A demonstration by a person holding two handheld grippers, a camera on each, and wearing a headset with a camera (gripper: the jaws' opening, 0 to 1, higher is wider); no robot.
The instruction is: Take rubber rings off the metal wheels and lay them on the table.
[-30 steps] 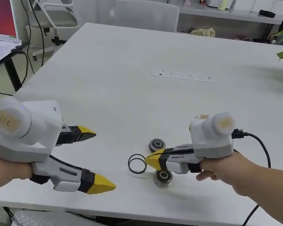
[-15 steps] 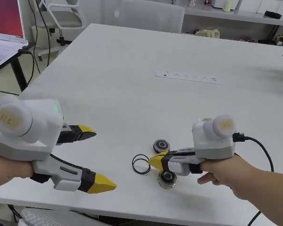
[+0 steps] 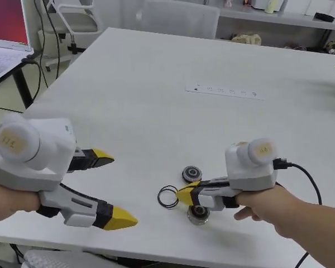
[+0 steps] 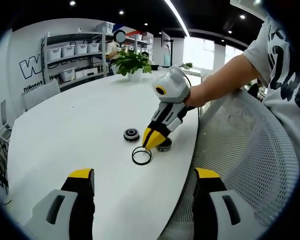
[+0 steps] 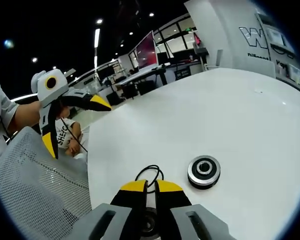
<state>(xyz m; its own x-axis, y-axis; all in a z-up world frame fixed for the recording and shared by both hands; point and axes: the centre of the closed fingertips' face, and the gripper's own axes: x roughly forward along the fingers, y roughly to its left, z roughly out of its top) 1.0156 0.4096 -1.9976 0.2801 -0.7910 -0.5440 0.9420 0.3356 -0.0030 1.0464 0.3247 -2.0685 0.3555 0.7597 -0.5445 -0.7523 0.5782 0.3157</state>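
Rubber rings [image 3: 167, 197], thin and black, lie on the white tabletop [image 3: 145, 100] as what look like two overlapping loops, just off the yellow tips of my right gripper [image 3: 182, 194]. That gripper's jaws are drawn together. In the right gripper view the loops start right at the tips, and I cannot tell whether an edge of one is pinched between them or merely touched. Under the gripper's body sits one small round metal wheel [image 3: 198, 213]. A second metal wheel [image 3: 191, 173] stands just beyond, apart from the rings. My left gripper [image 3: 111, 187] hangs well to the left, jaws spread wide, holding nothing.

I judge the step in hand to be laying a ring down. To do it well I would keep the tips low and ease the jaws apart only once the loop rests flat. Then I would draw back along the table's plane, so the soft rubber does not cling and spring off. For the next wheel, the left gripper should pin the hub while the right hooks the ring's rim, since a free wheel could roll. Whether either wheel wears a ring I cannot make out.

The tabletop is smooth, matt and broad, with a white power strip [image 3: 224, 91] set farther out. Around it are a white mesh chair [image 4: 230, 150], a potted green plant [image 4: 131, 62], shelving with boxes [image 4: 75, 50] and a red-lit monitor [image 5: 146, 50].
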